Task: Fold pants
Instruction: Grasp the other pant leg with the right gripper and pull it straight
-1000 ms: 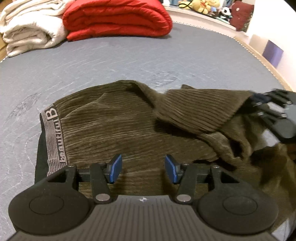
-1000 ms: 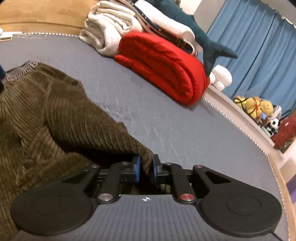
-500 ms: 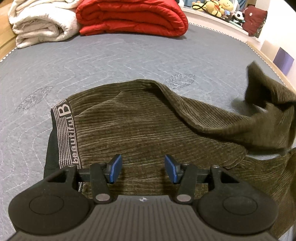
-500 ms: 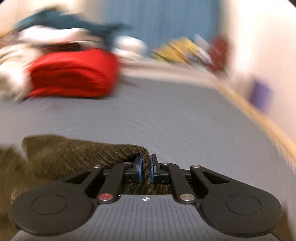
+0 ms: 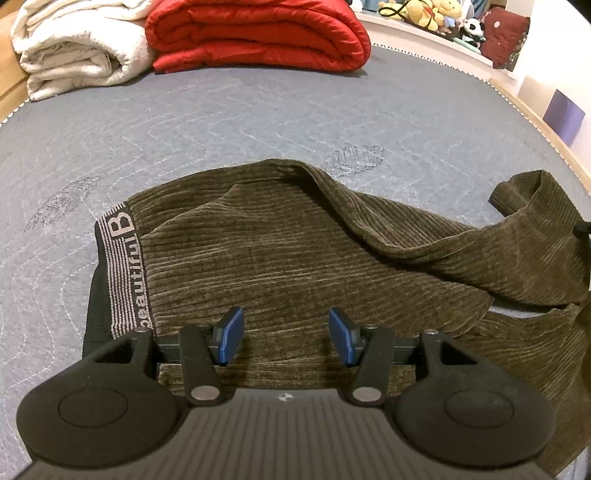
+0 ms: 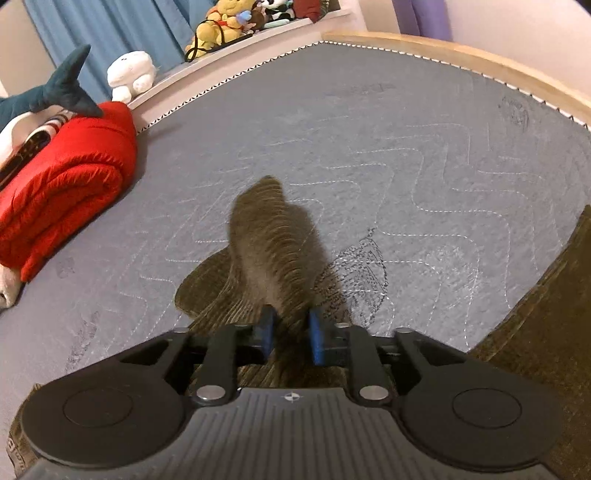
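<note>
In the left wrist view, a pair of olive-brown corduroy pants [image 5: 295,258] is lying across the middle of the frame on a grey quilted mattress [image 5: 221,122], its lettered waistband [image 5: 125,273] at centre left and one leg trailing off toward the right edge. At lower centre, the left hand-held gripper [image 5: 286,336] is hovering just above the seat of the pants with its blue pads [image 5: 231,334] standing apart and nothing between them. A cream blanket [image 5: 77,48] and a red quilt [image 5: 255,33] are sitting folded along the top of the frame. In the right wrist view, the right hand-held gripper [image 6: 290,334] is at lower centre; its jaws are opening, and a blurred leg end is still lying between the pads, seemingly slipping free. The step in hand looks like spreading the leg out straight before any fold. Next, the leg probably needs laying flat and lining up with its partner, then a fresh grip for folding.
</note>
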Motion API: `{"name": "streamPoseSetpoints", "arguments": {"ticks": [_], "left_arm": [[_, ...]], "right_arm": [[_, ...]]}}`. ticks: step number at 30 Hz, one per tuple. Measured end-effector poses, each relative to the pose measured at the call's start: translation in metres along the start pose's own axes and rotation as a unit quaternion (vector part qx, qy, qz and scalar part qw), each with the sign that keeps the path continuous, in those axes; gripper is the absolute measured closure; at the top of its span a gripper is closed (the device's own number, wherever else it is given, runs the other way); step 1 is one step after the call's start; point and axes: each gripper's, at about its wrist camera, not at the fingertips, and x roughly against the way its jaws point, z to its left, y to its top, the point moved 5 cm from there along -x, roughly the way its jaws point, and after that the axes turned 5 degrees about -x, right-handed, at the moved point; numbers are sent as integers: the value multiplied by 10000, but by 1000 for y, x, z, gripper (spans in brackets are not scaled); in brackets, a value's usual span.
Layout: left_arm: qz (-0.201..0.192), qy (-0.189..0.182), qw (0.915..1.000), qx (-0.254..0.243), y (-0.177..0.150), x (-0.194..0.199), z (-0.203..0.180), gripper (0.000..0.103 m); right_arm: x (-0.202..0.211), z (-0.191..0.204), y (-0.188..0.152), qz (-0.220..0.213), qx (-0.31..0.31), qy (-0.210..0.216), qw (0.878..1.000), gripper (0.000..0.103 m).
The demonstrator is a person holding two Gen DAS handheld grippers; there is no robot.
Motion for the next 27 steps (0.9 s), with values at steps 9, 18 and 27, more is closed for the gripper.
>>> {"name": "streamPoseSetpoints", "arguments": {"ticks": [9, 18, 27], "left_arm": [[-7, -8, 10000, -33, 1, -1, -1, 46], [-3, 14, 10000, -45, 1, -3, 0, 46], [-1, -13, 10000, -48, 2, -2, -2, 46]], "right_arm": [[-15, -33, 20, -114, -527, 376, 9978, 36], [3, 32, 3, -551, 954, 1207, 9866, 90], [34, 124, -109, 738, 3598, 2830, 8860, 48]]}}
